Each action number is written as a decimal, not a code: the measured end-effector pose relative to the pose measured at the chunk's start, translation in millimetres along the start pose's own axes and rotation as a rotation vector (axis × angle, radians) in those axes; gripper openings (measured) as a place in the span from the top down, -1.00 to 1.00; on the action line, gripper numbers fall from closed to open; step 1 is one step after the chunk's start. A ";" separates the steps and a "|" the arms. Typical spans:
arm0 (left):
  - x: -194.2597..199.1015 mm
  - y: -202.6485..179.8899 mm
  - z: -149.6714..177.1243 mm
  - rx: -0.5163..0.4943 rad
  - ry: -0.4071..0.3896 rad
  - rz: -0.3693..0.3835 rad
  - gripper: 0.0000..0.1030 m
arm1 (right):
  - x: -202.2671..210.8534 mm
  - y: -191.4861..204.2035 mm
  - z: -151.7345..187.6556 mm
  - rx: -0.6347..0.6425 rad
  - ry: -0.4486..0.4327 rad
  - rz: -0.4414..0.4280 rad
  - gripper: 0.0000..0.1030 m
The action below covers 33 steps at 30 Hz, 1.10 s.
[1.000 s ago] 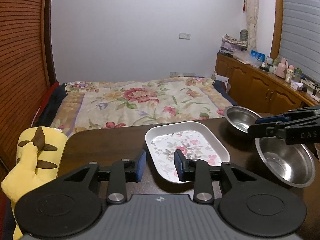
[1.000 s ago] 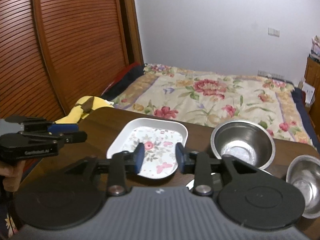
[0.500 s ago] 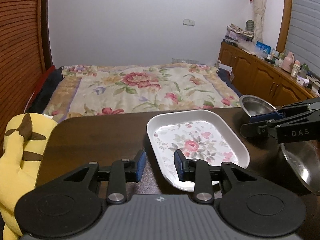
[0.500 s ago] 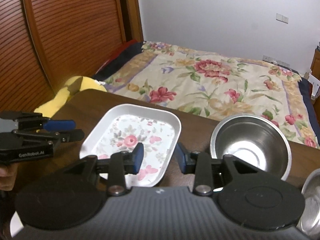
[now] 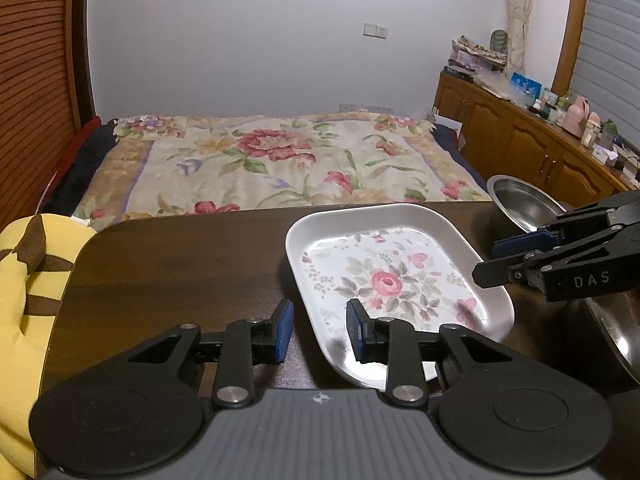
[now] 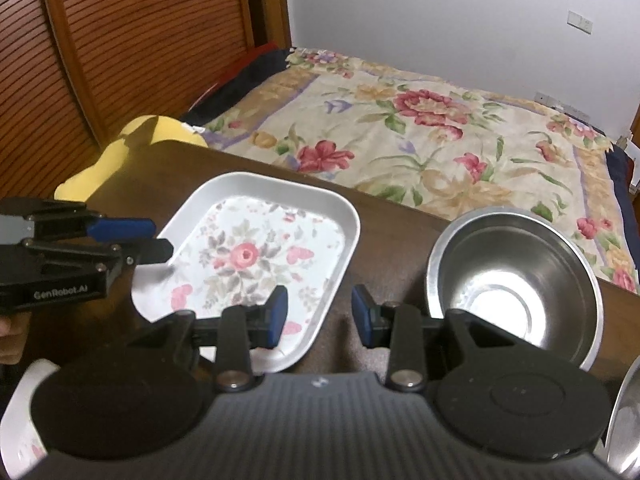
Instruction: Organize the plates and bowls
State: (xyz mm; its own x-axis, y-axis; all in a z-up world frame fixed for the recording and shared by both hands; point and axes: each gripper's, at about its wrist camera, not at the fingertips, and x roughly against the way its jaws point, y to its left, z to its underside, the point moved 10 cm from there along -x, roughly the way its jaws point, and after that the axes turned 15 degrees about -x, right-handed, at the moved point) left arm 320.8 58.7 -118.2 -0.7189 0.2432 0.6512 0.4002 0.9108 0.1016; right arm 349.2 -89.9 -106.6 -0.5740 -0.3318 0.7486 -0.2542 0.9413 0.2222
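On the dark wooden bench (image 5: 168, 264), a yellow plush toy (image 5: 20, 280) hangs off the 9 o'clock edge. The left tongs (image 5: 319, 332) hover just above the bench with their blue pads narrowly apart; the jaws have just been closing a little, and the near-left rim of the flowered plate (image 5: 384, 280) lies below the gap, not pinched. The plate sits flat near the bench's middle. At its 3 o'clock side the right tongs (image 6: 319, 317) hang over the bare strip of bench between the plate and a steel bowl (image 6: 516, 276), narrowly open and holding nothing. A second steel bowl (image 6: 624, 420) shows at 4 o'clock, cut off by the edge. Beyond the bench, at 12 o'clock, lies a bed (image 5: 272, 160) with a flowered cover.
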 end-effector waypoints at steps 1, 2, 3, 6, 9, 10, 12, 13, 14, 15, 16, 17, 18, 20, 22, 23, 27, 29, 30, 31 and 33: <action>-0.6 0.0 0.4 0.002 0.001 0.001 0.45 | -0.5 0.2 0.2 0.001 0.003 0.000 0.29; -1.2 0.1 0.8 0.003 0.003 0.002 0.47 | -1.2 0.6 0.6 0.003 0.010 0.000 0.29; -1.6 0.1 1.1 0.004 0.005 0.003 0.50 | -2.0 1.1 1.0 0.006 0.014 -0.001 0.29; -2.9 -1.7 2.2 0.003 0.009 0.007 0.60 | -5.2 2.3 3.1 0.021 0.029 0.007 0.31; -5.1 -2.1 4.1 0.005 0.016 0.010 0.70 | -9.4 2.1 6.4 0.031 0.053 0.012 0.36; -5.4 -1.9 4.9 0.005 0.017 0.009 0.72 | -10.3 1.9 7.3 0.035 0.059 0.013 0.40; -5.7 -1.3 6.1 0.011 0.020 0.011 0.73 | -11.4 1.3 7.7 0.038 0.063 0.017 0.42; -5.9 -1.0 6.6 0.012 0.021 0.013 0.73 | -11.8 0.9 7.9 0.038 0.066 0.016 0.42; -6.3 -1.1 7.1 0.012 0.021 0.013 0.73 | -12.2 0.7 8.4 0.036 0.068 0.015 0.44; -6.5 -1.2 7.5 0.012 0.022 0.014 0.73 | -12.6 0.3 8.6 0.035 0.071 0.015 0.45; -6.9 -1.2 8.0 0.013 0.023 0.015 0.73 | -13.2 0.3 8.5 0.034 0.071 0.015 0.47; -7.4 -1.5 8.2 0.013 0.025 0.016 0.73 | -13.6 0.2 8.5 0.034 0.073 0.014 0.55; -8.1 -1.9 8.8 0.013 0.026 0.019 0.74 | -14.3 0.1 8.8 0.034 0.076 0.014 0.59; -9.4 -3.1 10.2 0.015 0.029 0.030 0.74 | -14.7 1.2 9.2 0.035 0.077 0.008 0.67; -9.5 -2.4 11.0 0.038 0.035 0.040 0.75 | -14.5 2.3 9.9 0.038 0.081 0.005 0.72; -8.9 -1.9 10.9 0.039 0.038 0.038 0.75 | -13.8 2.4 10.2 0.037 0.080 0.007 0.74; -1.2 -1.0 9.0 0.049 0.034 0.054 0.75 | -8.0 2.2 10.1 0.014 0.069 -0.014 0.74; 3.4 1.1 6.2 0.047 0.026 0.050 0.75 | -4.5 3.5 8.6 0.014 0.059 -0.018 0.74; 5.6 1.9 5.2 0.046 0.021 0.047 0.75 | -2.5 4.8 8.2 0.012 0.054 -0.023 0.74; 8.9 2.6 4.0 0.046 0.015 0.044 0.75 | 0.1 6.2 7.6 0.009 0.048 -0.026 0.74; 17.3 3.5 0.7 0.041 -0.001 0.035 0.75 | 5.9 9.2 6.1 0.006 0.032 -0.034 0.74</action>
State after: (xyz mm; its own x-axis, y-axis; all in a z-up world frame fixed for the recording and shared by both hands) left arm 309.4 66.4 -107.0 -0.7055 0.2752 0.6531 0.4014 0.9146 0.0482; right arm 338.7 -83.5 -103.9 -0.5402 -0.3610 0.7602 -0.2775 0.9292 0.2441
